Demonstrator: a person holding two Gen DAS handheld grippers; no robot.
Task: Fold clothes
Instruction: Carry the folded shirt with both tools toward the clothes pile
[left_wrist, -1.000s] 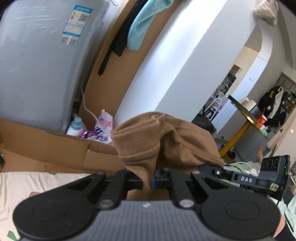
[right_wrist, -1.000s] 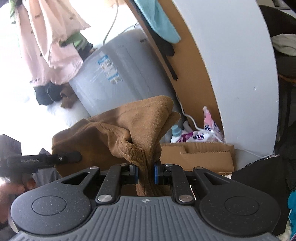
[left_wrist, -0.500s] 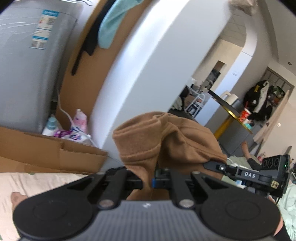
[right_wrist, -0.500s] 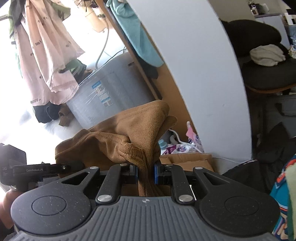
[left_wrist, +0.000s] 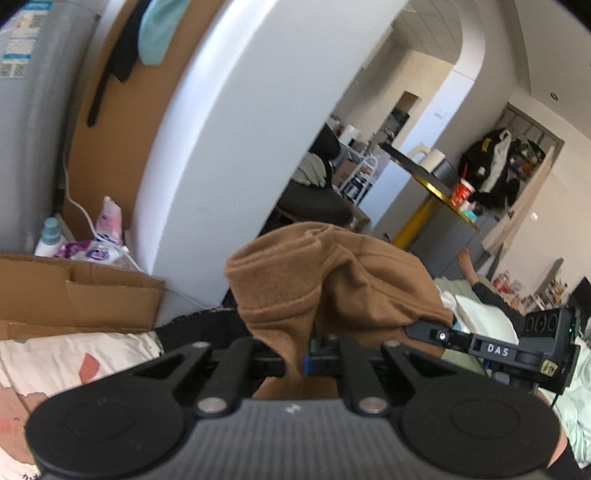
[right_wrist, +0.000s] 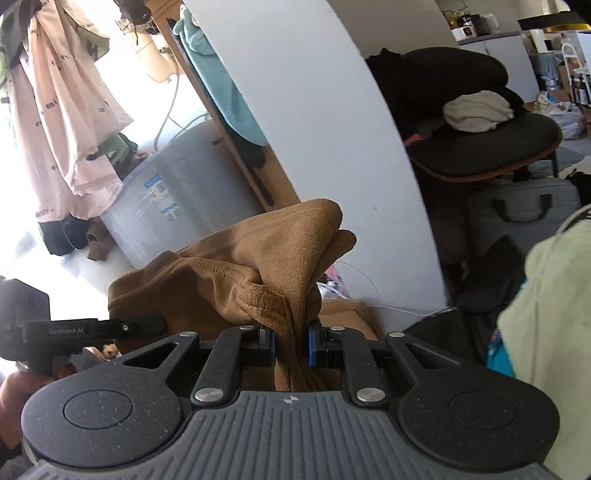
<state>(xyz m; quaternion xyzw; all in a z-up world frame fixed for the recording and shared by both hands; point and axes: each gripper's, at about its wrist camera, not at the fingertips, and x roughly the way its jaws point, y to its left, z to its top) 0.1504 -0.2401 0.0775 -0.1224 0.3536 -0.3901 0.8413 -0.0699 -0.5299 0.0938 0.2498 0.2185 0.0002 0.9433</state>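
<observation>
Left wrist view, left gripper clamped on brown garment, right gripper pinching its other bunched edge

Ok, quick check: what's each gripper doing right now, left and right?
Left gripper: shut on the brown garment.
Right gripper: shut on a bunched edge of the same brown garment.

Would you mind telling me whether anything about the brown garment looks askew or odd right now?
Yes: the brown garment hangs bunched and twisted between the left gripper and the right gripper, not spread flat, with creased folds at each grip.
</observation>
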